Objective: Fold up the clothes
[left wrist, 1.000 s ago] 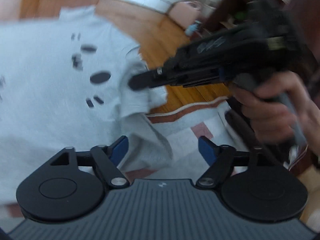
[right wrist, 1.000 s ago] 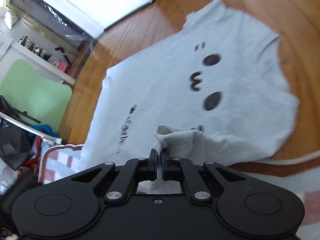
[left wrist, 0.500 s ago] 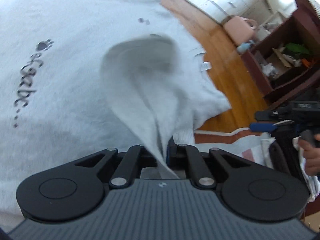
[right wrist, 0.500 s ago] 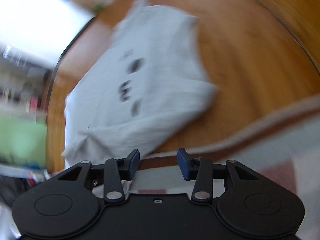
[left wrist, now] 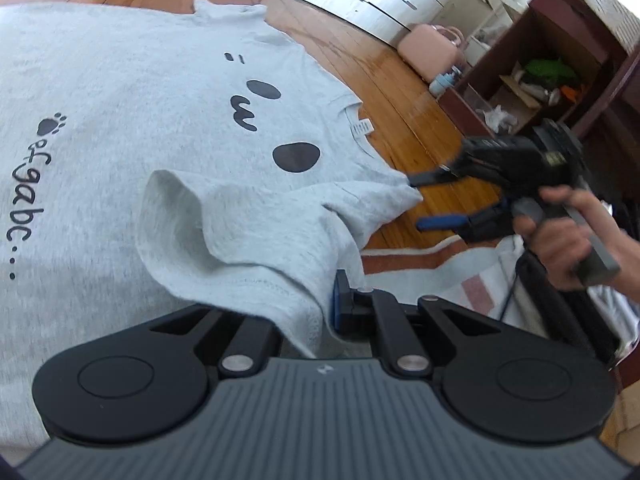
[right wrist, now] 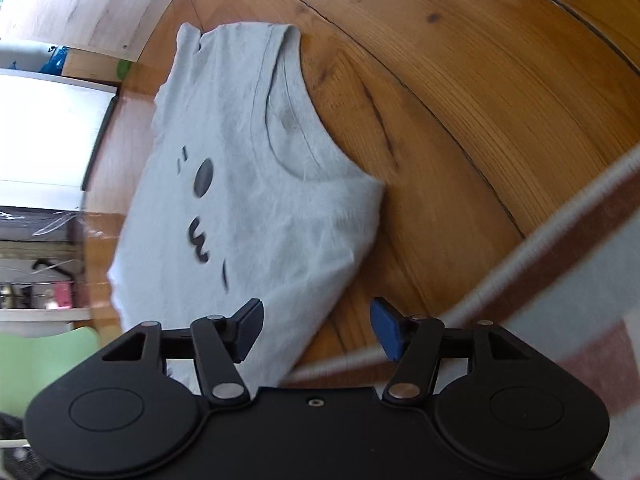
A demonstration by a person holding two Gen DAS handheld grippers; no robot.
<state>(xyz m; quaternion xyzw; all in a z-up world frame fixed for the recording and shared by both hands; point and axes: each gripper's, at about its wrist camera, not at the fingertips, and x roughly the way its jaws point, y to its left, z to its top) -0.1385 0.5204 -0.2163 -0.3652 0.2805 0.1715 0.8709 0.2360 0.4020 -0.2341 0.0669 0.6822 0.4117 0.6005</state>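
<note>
Left wrist view: a folded sleeve of the grey T-shirt (left wrist: 160,160), spread on the wooden floor (left wrist: 400,92), is being pinched by the left gripper (left wrist: 320,312), while the right gripper (left wrist: 436,200) is being held wide apart and empty beside the shirt's shoulder. Right wrist view: the right gripper (right wrist: 316,330) is being held wide, grasping nothing, above the T-shirt's (right wrist: 256,184) edge.

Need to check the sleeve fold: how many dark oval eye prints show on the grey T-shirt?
2 on the grey T-shirt: one oval toward the collar, another beside the folded sleeve.
</note>
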